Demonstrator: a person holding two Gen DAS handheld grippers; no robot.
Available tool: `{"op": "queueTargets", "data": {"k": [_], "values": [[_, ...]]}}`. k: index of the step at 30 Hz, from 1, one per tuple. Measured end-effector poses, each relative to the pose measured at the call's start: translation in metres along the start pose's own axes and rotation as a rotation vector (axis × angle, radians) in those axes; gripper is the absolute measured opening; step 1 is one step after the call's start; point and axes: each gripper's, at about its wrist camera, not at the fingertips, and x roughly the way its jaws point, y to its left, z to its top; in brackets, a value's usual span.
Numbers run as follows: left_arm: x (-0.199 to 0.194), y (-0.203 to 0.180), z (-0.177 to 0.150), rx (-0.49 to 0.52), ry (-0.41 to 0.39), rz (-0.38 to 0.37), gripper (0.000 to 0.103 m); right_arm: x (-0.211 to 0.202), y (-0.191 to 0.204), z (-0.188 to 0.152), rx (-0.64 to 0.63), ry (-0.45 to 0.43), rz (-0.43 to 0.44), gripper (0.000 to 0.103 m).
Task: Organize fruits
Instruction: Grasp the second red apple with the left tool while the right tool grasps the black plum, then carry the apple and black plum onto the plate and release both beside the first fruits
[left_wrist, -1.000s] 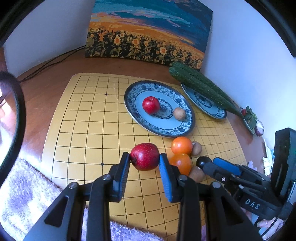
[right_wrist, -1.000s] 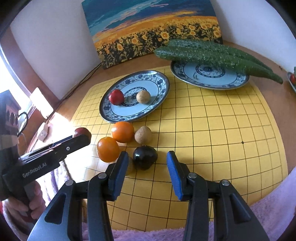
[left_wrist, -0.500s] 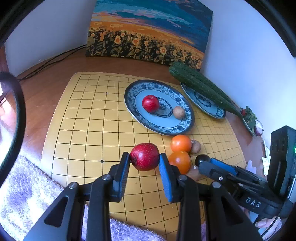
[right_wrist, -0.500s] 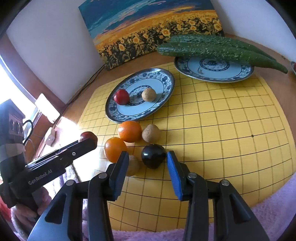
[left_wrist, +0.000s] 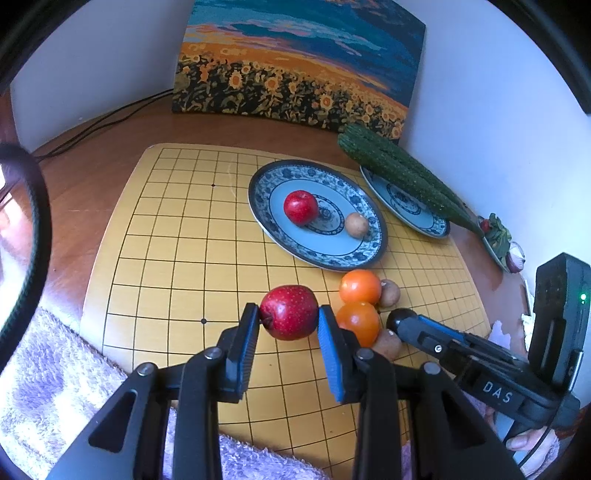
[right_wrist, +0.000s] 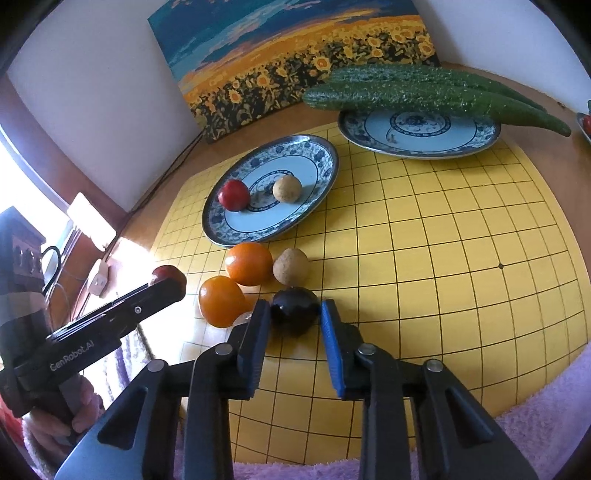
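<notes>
My left gripper (left_wrist: 288, 319) is shut on a red apple (left_wrist: 289, 311) and holds it above the yellow grid board (left_wrist: 166, 236). My right gripper (right_wrist: 295, 317) has its jaws closed around a dark plum (right_wrist: 295, 309) that rests on the board. Two oranges (right_wrist: 248, 263) (right_wrist: 220, 301) and a brown longan (right_wrist: 291, 266) lie just beyond it. A blue-patterned plate (right_wrist: 321, 162) holds another red apple (right_wrist: 233, 194) and a brown longan (right_wrist: 286, 188). The left gripper also shows in the right wrist view (right_wrist: 168, 278).
A second patterned plate (right_wrist: 417, 142) at the back right carries two cucumbers (right_wrist: 424, 92). A sunflower painting (left_wrist: 295, 66) leans on the wall. A purple towel (left_wrist: 55, 387) covers the near edge. Cables (left_wrist: 103, 118) run along the back left of the table.
My right gripper has moved forward and narrowed its jaws onto the dark plum. My left gripper keeps the apple and has barely moved.
</notes>
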Motion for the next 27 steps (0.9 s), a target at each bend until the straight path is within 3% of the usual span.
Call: {"op": "queueTargets", "data": {"k": [17,27], "values": [[0.000,-0.008,0.005,0.027,-0.002,0.001,0.034,-0.001,-0.006,-0.002,0.010,-0.004,0.045,0.028],[0.006,-0.021,0.014,0.056,-0.006,0.002,0.034,-0.016,-0.016,0.004,0.026,-0.053,0.050,0.028]]}}
